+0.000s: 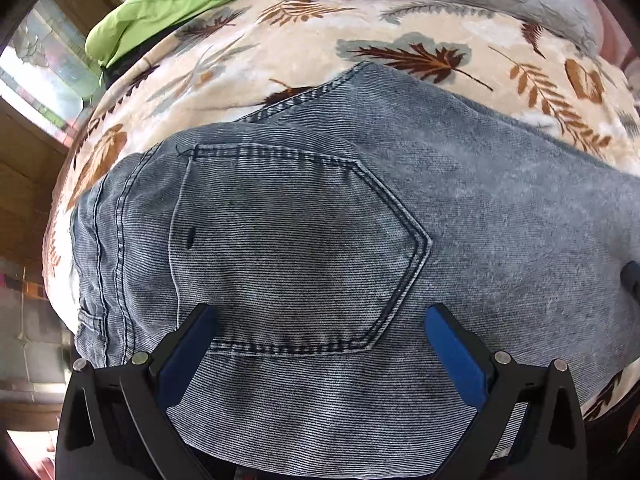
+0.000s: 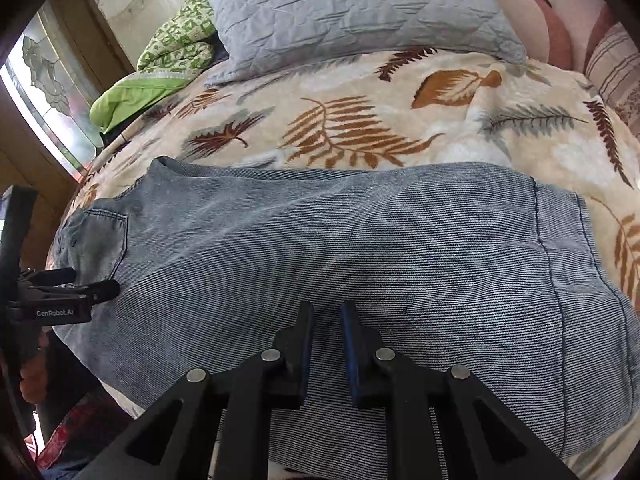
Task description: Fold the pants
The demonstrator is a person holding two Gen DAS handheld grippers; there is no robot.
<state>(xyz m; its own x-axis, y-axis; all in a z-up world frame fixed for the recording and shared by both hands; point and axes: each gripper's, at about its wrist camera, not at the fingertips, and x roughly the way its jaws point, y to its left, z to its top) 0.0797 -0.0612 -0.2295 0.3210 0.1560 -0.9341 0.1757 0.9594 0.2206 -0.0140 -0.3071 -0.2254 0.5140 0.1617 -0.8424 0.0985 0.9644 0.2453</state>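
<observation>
Pants (image 2: 340, 240): we see faded blue denim lying flat across the leaf-print blanket (image 2: 360, 120) on the bed, already doubled leg over leg as we judge; waist end toward the window side, hem end toward the opposite side.
Back pocket (image 1: 296, 248): it faces up at the waist end; directly under the left gripper.
Left gripper (image 1: 320, 316): we find its jaws spread wide over the pocket, nothing pinched between the blue pads (image 1: 452, 344); whether the tips touch the cloth we cannot tell.
Right gripper (image 2: 326, 312): its jaws are drawn nearly together above the mid-leg; no fabric visibly caught between them.
Handling: we judge the denim moderately heavy, limp yet thick; it drapes rather than holds shape; its ribbed weave should resist slipping; not fragile.
Where to take hold: we favour the stitched waistband edge (image 1: 104, 240) and the hem seam (image 2: 548, 240); both layers pinched together, lest the lower one drag.
Background: a grey quilted pillow (image 2: 352, 12) and green bedding (image 2: 136, 96), both well apart from the pants.
</observation>
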